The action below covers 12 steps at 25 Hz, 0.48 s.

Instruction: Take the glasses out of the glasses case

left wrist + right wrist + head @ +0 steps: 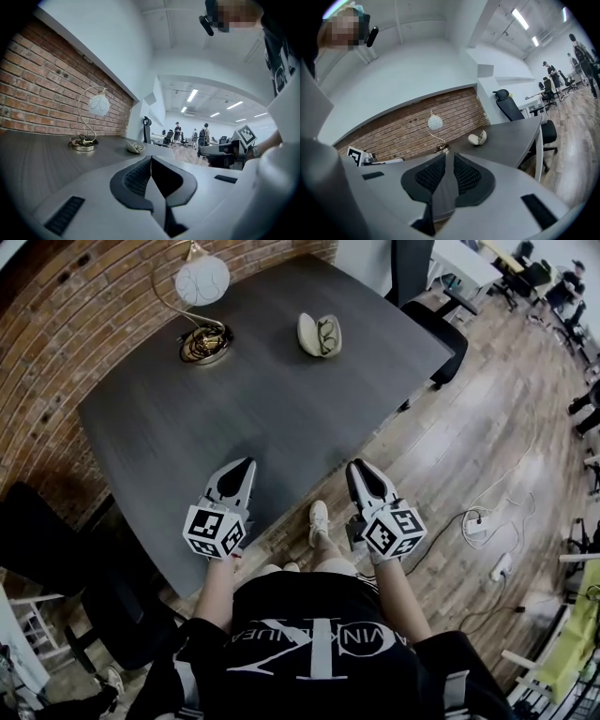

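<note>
A cream glasses case [319, 335] lies open at the far side of the dark grey table [281, 418], with dark-framed glasses [326, 334] inside it. It also shows small and distant as the case [135, 147] in the left gripper view and the case [477, 138] in the right gripper view. My left gripper [247, 465] hovers over the table's near edge with its jaws closed together, holding nothing [151, 158]. My right gripper [357, 466] is level with it, just off the table edge, with a narrow gap between its empty pads [449, 153]. Both are far from the case.
A lamp with a white globe [202, 282] and a brass base [204, 343] stands at the table's back left, by the brick wall [56, 352]. A black office chair [441, 324] is beyond the far right corner. Cables and a power strip [483, 521] lie on the wooden floor.
</note>
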Tool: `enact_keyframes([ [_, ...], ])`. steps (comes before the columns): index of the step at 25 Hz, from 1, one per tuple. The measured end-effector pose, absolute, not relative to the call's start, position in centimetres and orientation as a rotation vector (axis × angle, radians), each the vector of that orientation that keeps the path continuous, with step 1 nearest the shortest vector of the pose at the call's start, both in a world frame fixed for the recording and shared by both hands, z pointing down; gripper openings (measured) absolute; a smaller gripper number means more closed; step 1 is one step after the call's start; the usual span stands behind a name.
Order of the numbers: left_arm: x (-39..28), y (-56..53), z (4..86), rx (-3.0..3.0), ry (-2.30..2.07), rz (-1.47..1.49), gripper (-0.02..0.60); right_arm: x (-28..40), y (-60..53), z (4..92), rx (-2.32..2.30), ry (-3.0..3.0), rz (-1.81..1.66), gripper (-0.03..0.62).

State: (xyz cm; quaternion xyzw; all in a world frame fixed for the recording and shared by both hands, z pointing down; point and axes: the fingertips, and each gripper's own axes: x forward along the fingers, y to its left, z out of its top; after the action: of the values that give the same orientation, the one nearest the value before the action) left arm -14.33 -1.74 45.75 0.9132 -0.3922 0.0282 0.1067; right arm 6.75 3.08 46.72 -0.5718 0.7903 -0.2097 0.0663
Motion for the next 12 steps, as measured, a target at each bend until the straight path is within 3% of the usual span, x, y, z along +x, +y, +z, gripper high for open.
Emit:
enact_keyframes([
  [5,-13.4,-4.9,45.7,2.669,-1.185,0.097,0.017,6.5,-1.3,46.7,-1.65,2.441,-0.657,0.091],
  [12,-12.1,-9.3,46.1,2.63,-1.225,0.1,0.018,7.7,-6.7,47.2,-1.6,2.474,-0.703,0.104],
])
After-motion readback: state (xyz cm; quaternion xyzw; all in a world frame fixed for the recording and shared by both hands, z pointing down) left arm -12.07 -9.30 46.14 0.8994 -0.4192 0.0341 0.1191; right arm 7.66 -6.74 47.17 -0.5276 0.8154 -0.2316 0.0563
